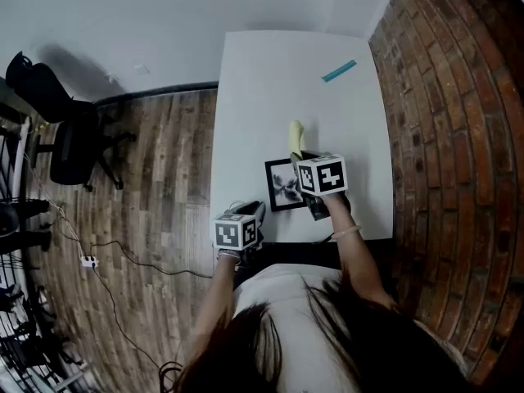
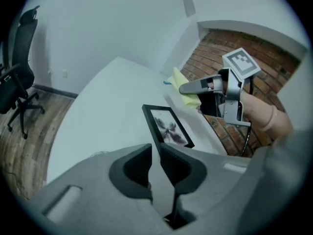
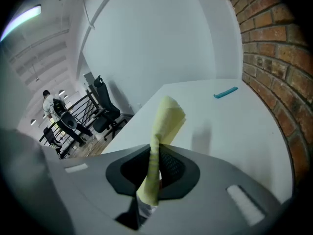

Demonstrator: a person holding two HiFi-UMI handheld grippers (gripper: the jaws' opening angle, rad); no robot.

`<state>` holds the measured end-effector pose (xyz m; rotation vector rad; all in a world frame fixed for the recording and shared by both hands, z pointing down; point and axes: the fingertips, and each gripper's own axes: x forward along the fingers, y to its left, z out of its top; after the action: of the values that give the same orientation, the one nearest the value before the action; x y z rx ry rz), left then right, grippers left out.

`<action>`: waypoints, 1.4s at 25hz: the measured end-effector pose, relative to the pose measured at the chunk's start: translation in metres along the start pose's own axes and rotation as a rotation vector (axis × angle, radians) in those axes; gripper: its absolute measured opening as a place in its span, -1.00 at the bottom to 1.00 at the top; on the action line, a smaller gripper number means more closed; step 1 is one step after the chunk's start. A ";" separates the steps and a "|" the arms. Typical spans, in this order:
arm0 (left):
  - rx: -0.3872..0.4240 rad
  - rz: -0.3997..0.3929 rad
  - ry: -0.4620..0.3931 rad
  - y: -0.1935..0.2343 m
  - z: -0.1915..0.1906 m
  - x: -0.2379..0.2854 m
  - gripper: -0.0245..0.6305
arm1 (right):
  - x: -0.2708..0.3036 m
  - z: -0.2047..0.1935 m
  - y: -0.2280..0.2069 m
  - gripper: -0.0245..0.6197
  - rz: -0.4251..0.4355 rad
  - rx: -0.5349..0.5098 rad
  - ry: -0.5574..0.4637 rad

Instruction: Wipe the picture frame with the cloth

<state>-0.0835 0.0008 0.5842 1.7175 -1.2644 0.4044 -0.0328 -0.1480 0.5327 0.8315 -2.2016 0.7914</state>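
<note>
A black picture frame [image 1: 282,188] [image 2: 166,125] with a dark flower print lies near the front of the white table [image 1: 270,80]. My right gripper [image 1: 304,159] [image 3: 157,149] is shut on a yellow cloth [image 1: 296,135] [image 3: 166,119] [image 2: 188,100], which sticks up out of the jaws, above the frame's far right side. My left gripper [image 1: 255,212] [image 2: 155,147] sits at the frame's near left corner. Its jaws stand a narrow gap apart, only table showing between them, and the frame's corner runs behind the right jaw tip.
A teal strip [image 1: 339,70] [image 3: 225,92] lies at the table's far right. A brick wall [image 1: 458,137] borders the table's right side. A black office chair [image 1: 74,142] [image 2: 17,67] and cables [image 1: 123,260] are on the wooden floor at left.
</note>
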 end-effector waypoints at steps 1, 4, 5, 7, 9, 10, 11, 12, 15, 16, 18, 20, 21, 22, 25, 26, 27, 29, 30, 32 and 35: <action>0.018 0.003 -0.008 0.000 0.002 -0.002 -0.76 | -0.003 0.000 0.001 -0.82 -0.004 0.004 -0.007; 0.064 0.006 -0.025 0.002 0.008 -0.010 -0.76 | -0.008 -0.002 0.004 -0.82 -0.021 0.010 -0.024; 0.079 0.007 -0.032 0.003 0.010 -0.013 -0.76 | -0.010 -0.003 0.006 -0.82 -0.028 0.012 -0.030; 0.107 0.008 -0.051 0.004 0.015 -0.019 -0.76 | -0.014 -0.003 0.009 -0.82 -0.041 0.013 -0.046; 0.131 0.007 -0.069 0.005 0.019 -0.026 -0.76 | -0.021 -0.003 0.015 -0.82 -0.052 0.006 -0.065; 0.141 0.004 -0.076 0.005 0.020 -0.029 -0.77 | -0.025 -0.003 0.017 -0.82 -0.060 0.002 -0.075; 0.150 0.000 -0.081 0.004 0.021 -0.031 -0.77 | -0.029 -0.004 0.019 -0.82 -0.070 0.000 -0.084; 0.158 -0.005 -0.086 0.004 0.022 -0.033 -0.78 | -0.033 -0.006 0.020 -0.82 -0.080 -0.001 -0.093; 0.179 -0.014 -0.100 0.005 0.023 -0.039 -0.78 | -0.044 -0.014 0.024 -0.82 -0.103 -0.006 -0.118; 0.187 -0.016 -0.106 0.005 0.024 -0.042 -0.78 | -0.047 -0.016 0.026 -0.82 -0.109 -0.009 -0.125; 0.202 -0.020 -0.118 0.005 0.029 -0.047 -0.79 | -0.054 -0.019 0.030 -0.82 -0.118 -0.014 -0.139; 0.220 -0.022 -0.132 0.004 0.033 -0.050 -0.81 | -0.061 -0.021 0.033 -0.82 -0.128 -0.030 -0.155; 0.232 -0.022 -0.140 0.003 0.035 -0.051 -0.82 | -0.065 -0.023 0.033 -0.82 -0.134 -0.046 -0.164; 0.243 -0.022 -0.149 0.001 0.037 -0.052 -0.83 | -0.069 -0.024 0.033 -0.82 -0.143 -0.066 -0.174; 0.272 -0.018 -0.174 -0.006 0.040 -0.056 -0.84 | -0.080 -0.027 0.034 -0.82 -0.170 -0.117 -0.200; 0.279 -0.016 -0.184 -0.008 0.041 -0.058 -0.84 | -0.082 -0.027 0.035 -0.82 -0.175 -0.124 -0.208; 0.286 -0.014 -0.195 -0.011 0.043 -0.059 -0.84 | -0.085 -0.027 0.036 -0.82 -0.178 -0.127 -0.217; 0.301 -0.009 -0.219 -0.017 0.048 -0.063 -0.85 | -0.091 -0.026 0.037 -0.82 -0.186 -0.135 -0.236; 0.307 -0.005 -0.233 -0.020 0.049 -0.065 -0.85 | -0.094 -0.026 0.037 -0.82 -0.191 -0.143 -0.245; 0.314 0.004 -0.266 -0.025 0.053 -0.071 -0.86 | -0.100 -0.026 0.039 -0.82 -0.203 -0.169 -0.267; 0.317 0.027 -0.321 -0.033 0.060 -0.081 -0.88 | -0.112 -0.026 0.042 -0.82 -0.207 -0.217 -0.312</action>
<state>-0.1032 -0.0015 0.4802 2.0976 -1.5153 0.3693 0.0122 -0.0659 0.4537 1.1092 -2.3660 0.3311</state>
